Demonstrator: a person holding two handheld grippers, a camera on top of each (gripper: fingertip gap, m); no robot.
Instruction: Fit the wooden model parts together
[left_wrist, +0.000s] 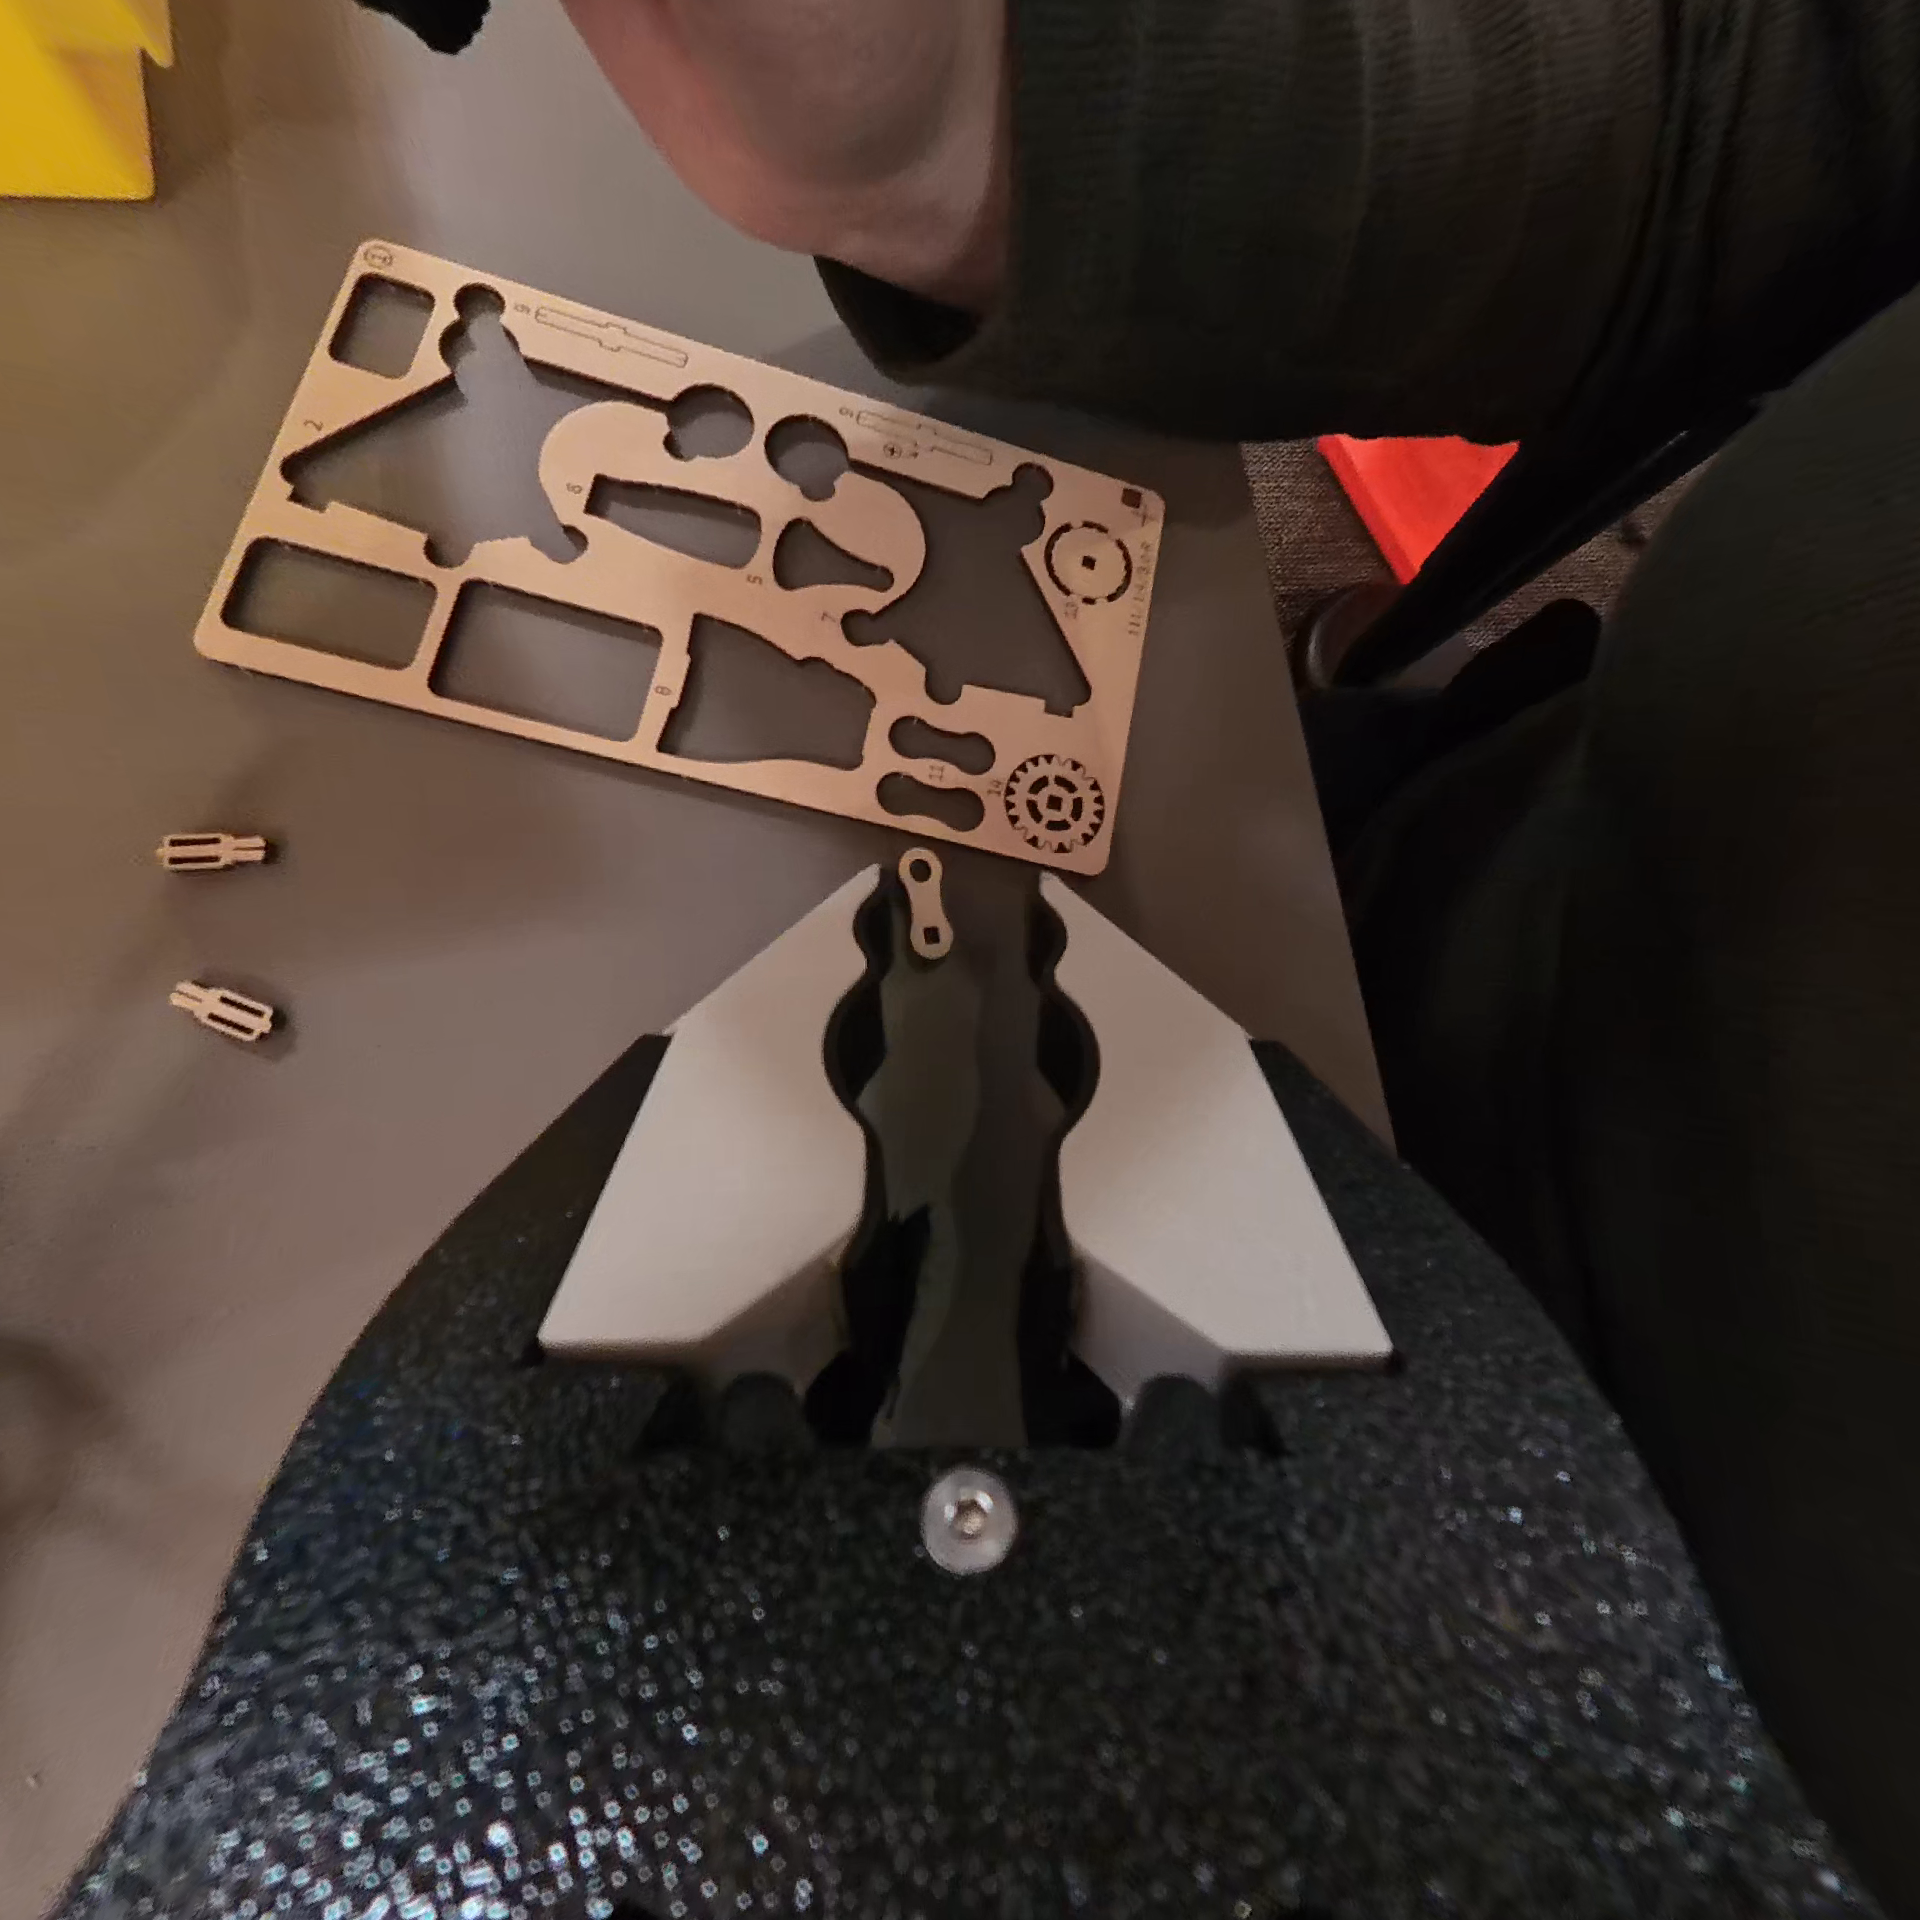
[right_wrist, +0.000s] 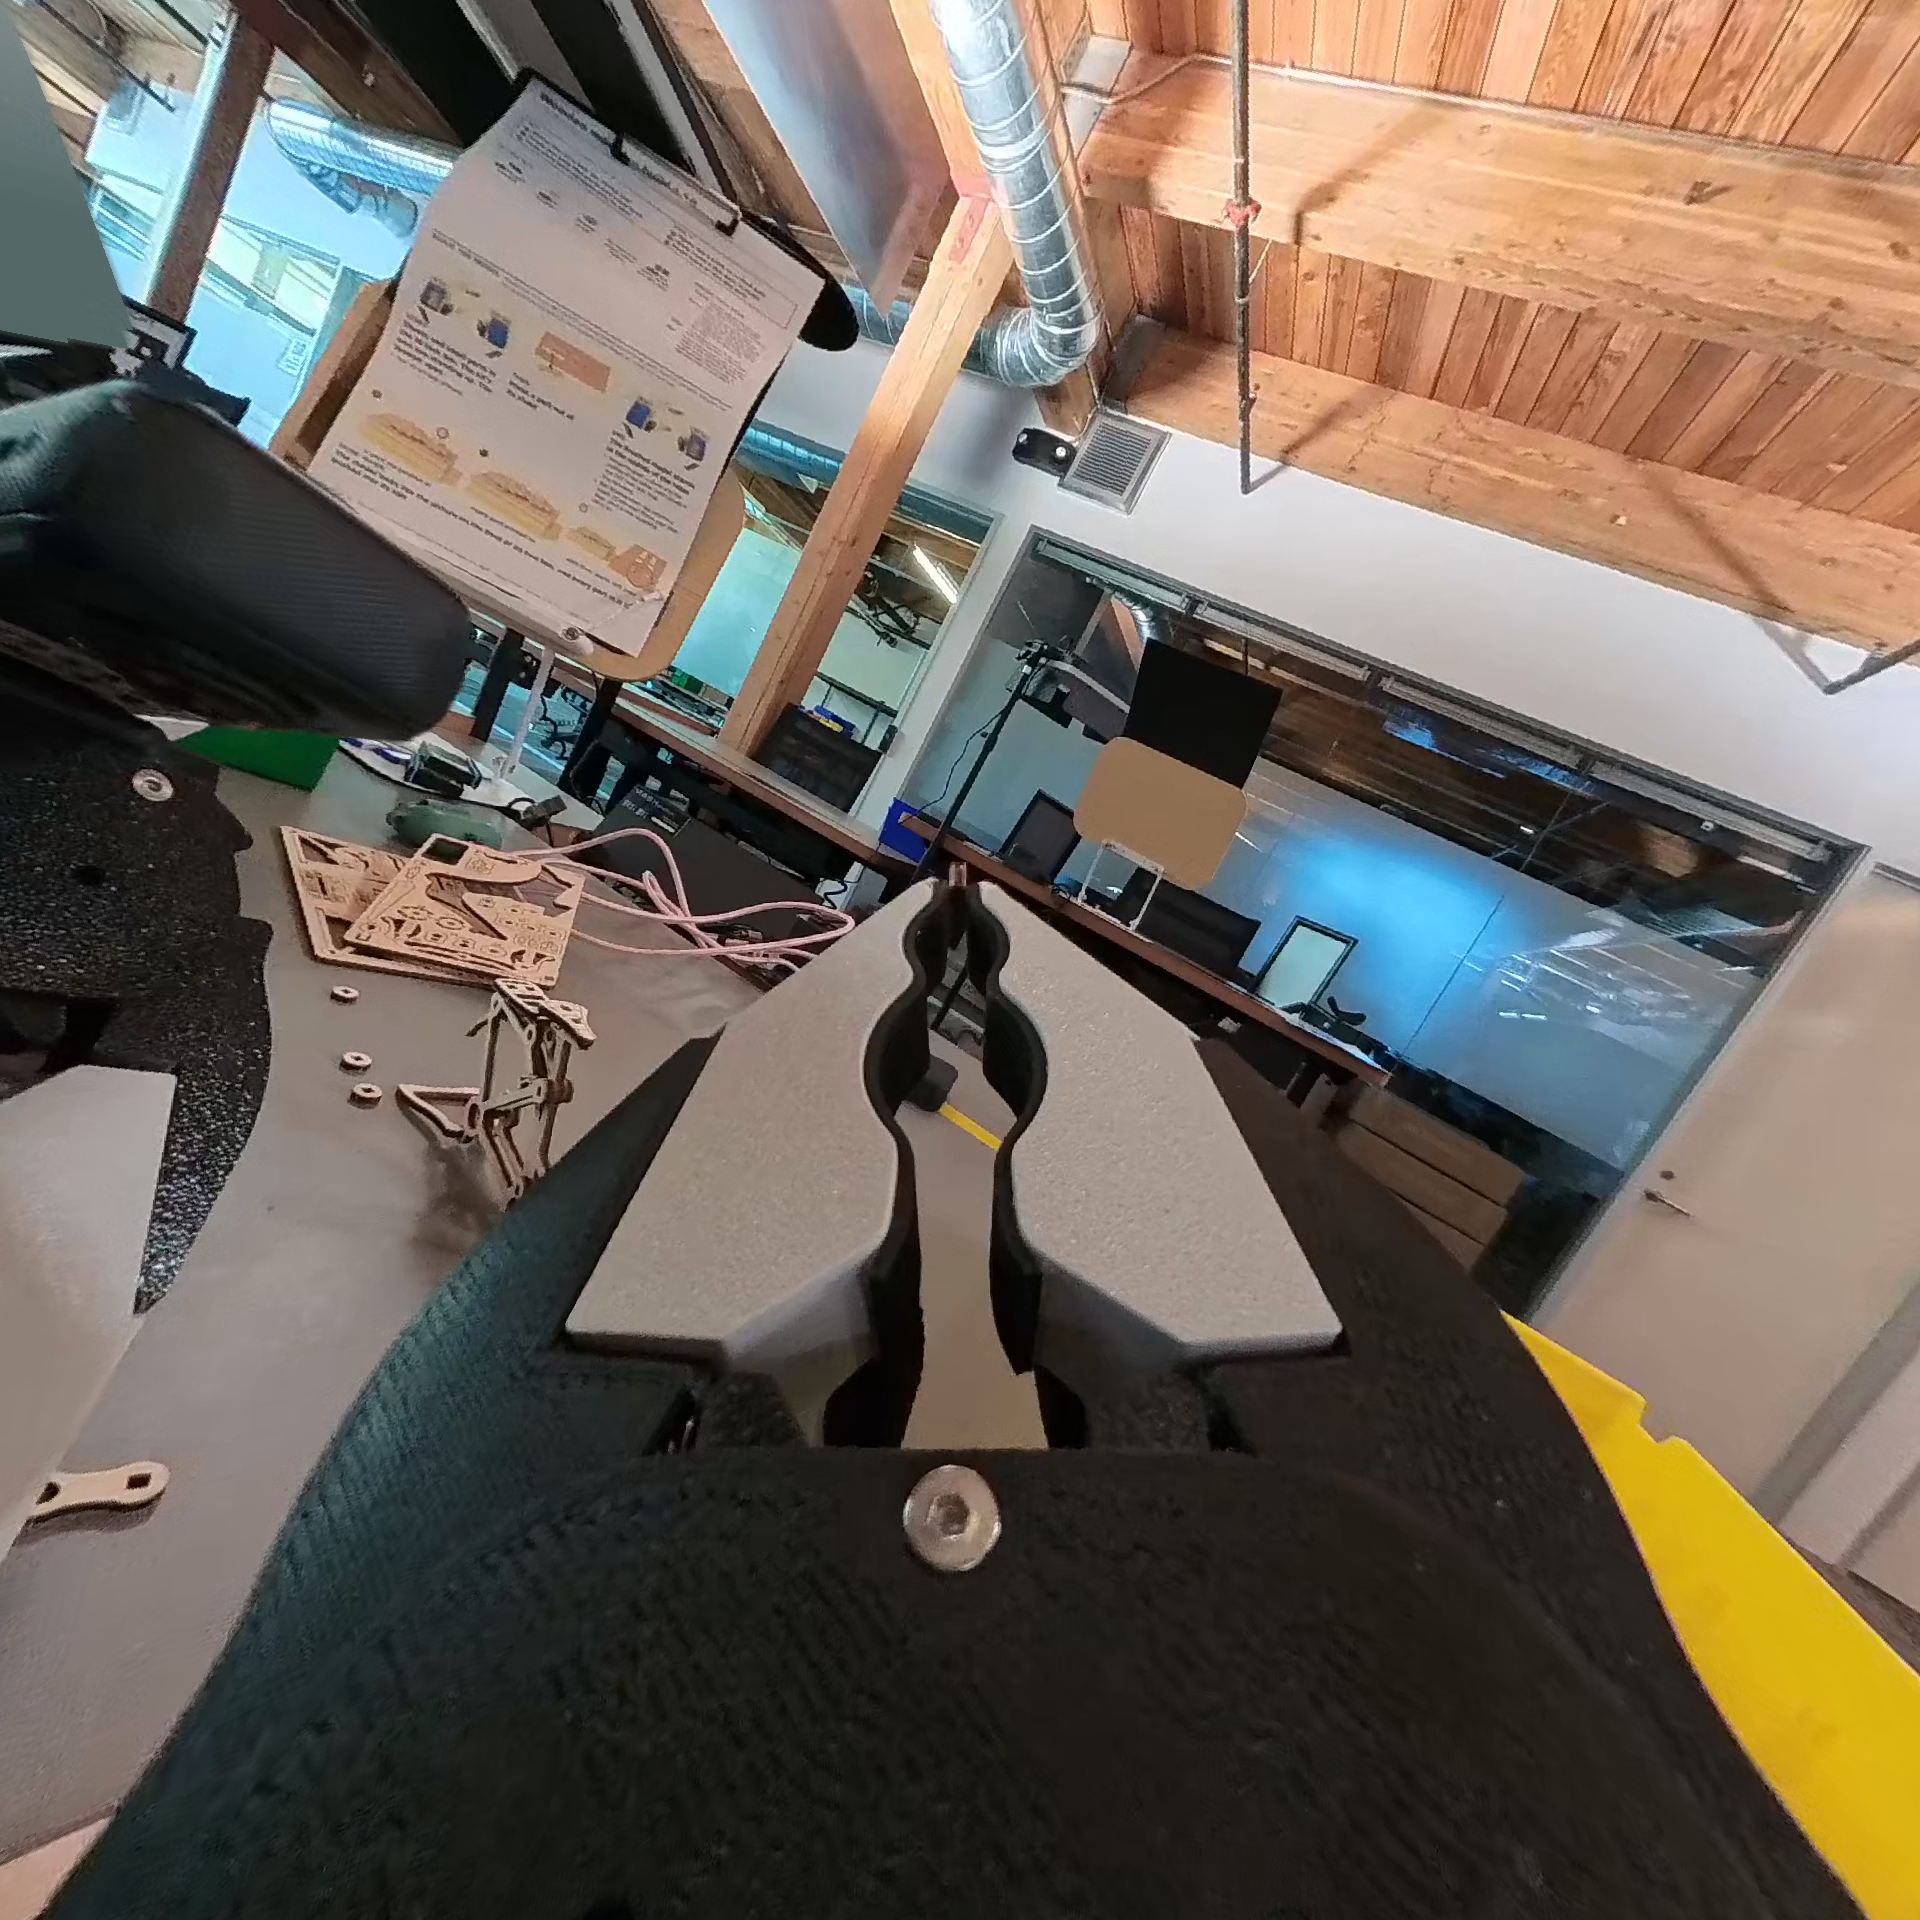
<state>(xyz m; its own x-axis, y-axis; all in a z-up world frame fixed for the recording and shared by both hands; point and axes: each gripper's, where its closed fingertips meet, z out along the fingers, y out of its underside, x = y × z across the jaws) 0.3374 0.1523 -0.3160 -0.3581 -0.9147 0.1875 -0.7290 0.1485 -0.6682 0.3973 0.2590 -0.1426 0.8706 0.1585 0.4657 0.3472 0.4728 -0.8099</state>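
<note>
Left wrist view first: the left claw (left_wrist: 961, 883) hangs over the grey table (left_wrist: 468, 1039), jaws parted a little. A small wooden link (left_wrist: 925, 904) lies between the fingertips, nearer the left one, and whether it is gripped or simply lying on the table below, I cannot tell. Just beyond the tips lies the sheet (left_wrist: 675, 582), a punched wooden card with most shapes already gone and a gear (left_wrist: 1055, 803) left in its near right corner. Two pegs (left_wrist: 213, 852) wait well off to the left.

To do this step well, I'd say close on the link's narrow waist, keep it flat, and leave its holes free for a peg.

Over to the right wrist view: the right claw (right_wrist: 958, 885) is raised, pointing across the room, jaws nearly together, with something tiny at the very tips. It looks pinched, but what it is I cannot make out. The half-built model (right_wrist: 509, 1091) stands on the table to the left, a little way from this claw, with loose washers (right_wrist: 355, 1060) beside it, more sheets (right_wrist: 457, 914) farther back, and another link (right_wrist: 99, 1488) lying near left.
</note>
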